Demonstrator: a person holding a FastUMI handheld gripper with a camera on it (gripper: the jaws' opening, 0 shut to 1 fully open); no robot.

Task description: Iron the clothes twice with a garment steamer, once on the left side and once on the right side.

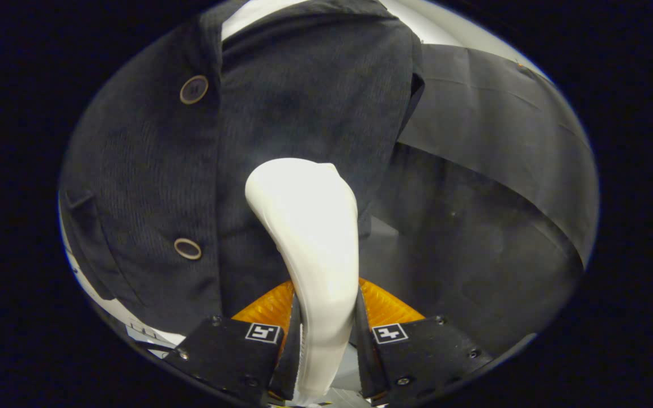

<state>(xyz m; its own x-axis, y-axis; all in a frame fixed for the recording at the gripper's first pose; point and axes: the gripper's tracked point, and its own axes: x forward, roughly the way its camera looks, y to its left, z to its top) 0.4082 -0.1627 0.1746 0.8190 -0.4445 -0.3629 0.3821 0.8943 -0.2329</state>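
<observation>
From the gripper view, here is the gripper point(326, 334) with both fingers point(289, 345) pressed against the sides of the white garment steamer point(309, 238), one on each flank of its handle, clamped firmly on it. The steamer's body rises from between the fingers, curves up and a little to the left, and ends in a rounded white head just ahead of them.

That head sits right against the dark jacket point(281, 113) hanging in front of us. The cloth has a fine ribbed texture, something like corduroy. The steamer head lies on the panel to the right of the buttoned front edge, close to the jacket's outer side seam. Whether the head actually touches the fabric or hovers just off it, I cannot tell from here.

To the left of the steamer, two round buttons stand along the front edge: an upper button point(194, 89) high on the chest and a lower button point(187, 249) about level with the steamer's neck. Further left still, there is what looks like a pocket flap point(80, 199) on the other front panel.

Beyond the jacket's right side hangs plain dark cloth point(496, 130), lying in a broad slanted fold. A pale wall point(440, 28) peeks out above the collar area.
</observation>
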